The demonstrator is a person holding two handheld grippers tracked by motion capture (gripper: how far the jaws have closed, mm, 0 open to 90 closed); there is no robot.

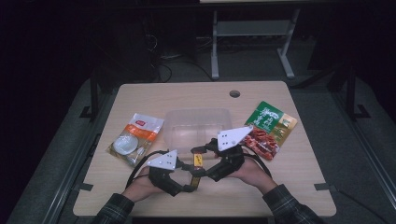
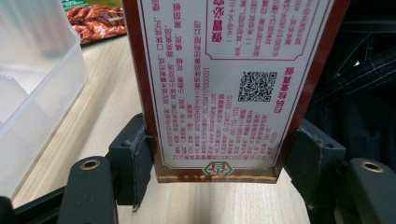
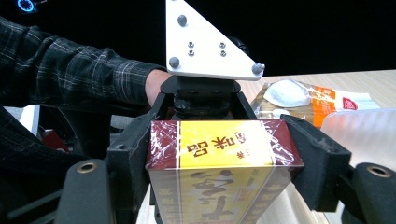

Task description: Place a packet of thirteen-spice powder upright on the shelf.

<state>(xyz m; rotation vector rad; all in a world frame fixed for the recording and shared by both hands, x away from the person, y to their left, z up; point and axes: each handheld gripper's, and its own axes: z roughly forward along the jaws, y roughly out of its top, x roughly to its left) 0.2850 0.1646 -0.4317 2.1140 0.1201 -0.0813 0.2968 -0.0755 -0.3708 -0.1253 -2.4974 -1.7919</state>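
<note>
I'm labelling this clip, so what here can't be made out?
- Box: left gripper view, its top is cut off by the frame edge; the small print is too fine to read.
- Box, high view: mostly hidden behind both grippers.
- Clear tub: high view, too dim to tell what it contains.

box (image 3: 224,154): cardboard under glossy clear film, creased at the end, printed label face smooth
surface (image 1: 280,186): light wood-grain laminate, matt, smooth
tub (image 1: 198,122): translucent plastic, frosted, smooth
left pouch (image 1: 135,137): shiny plastic film
right pouch (image 1: 270,128): glossy printed plastic film
hand-held gripper pads (image 2: 140,154): black rubber, matt, worn
plate (image 3: 205,44): flat pale sheet, matt, metal screws
sleeve (image 3: 70,70): plaid cloth
</note>
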